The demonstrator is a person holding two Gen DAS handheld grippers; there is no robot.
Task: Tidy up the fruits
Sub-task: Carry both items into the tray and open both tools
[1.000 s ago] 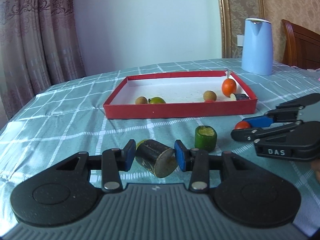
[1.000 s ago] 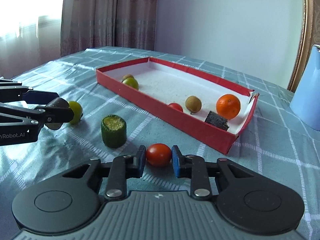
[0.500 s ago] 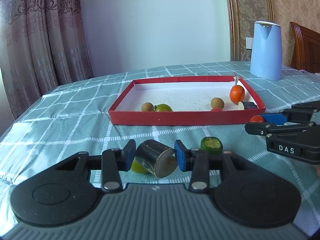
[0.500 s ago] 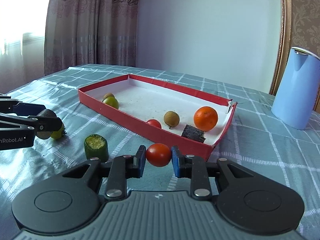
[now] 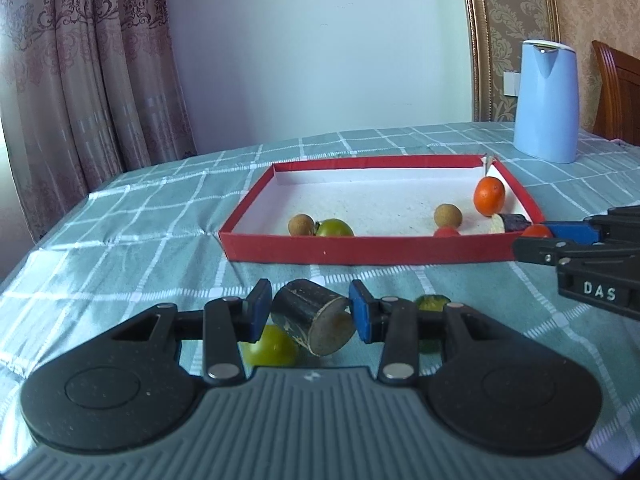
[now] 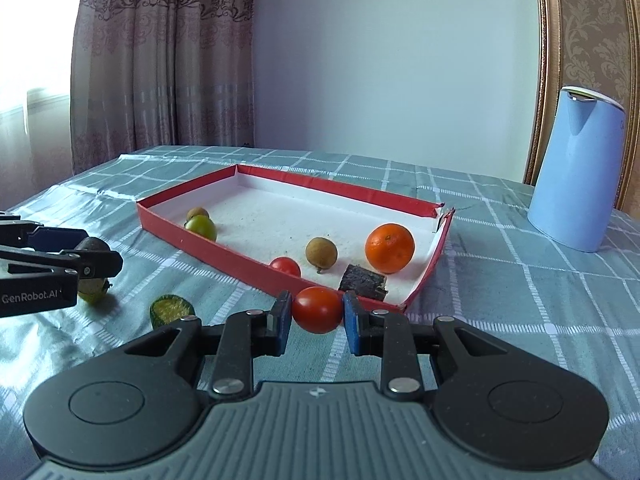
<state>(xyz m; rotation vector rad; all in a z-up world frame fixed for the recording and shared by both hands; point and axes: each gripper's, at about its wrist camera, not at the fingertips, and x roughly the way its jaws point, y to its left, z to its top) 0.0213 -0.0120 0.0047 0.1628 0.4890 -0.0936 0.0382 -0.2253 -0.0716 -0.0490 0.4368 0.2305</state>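
Presently, right tool [image 6: 317,322] clenched on a tomato [image 6: 317,309], held just short of the red tray [image 6: 248,266] at its near right corner; left tool [image 5: 311,316] clenched on a dark stub [image 5: 314,322], its long axis skewed across the jaws, above a green fruit [image 5: 270,347] on the worktop [image 5: 132,240]. Tray lies ahead of both; right tool judged nearer, so the tomato goes in first

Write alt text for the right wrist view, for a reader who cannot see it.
The right gripper holds a red tomato between its blue fingers, just short of a red tray on a checked tablecloth. The tray holds an orange, another tomato and small fruits; at far left the left gripper holds a dark piece.
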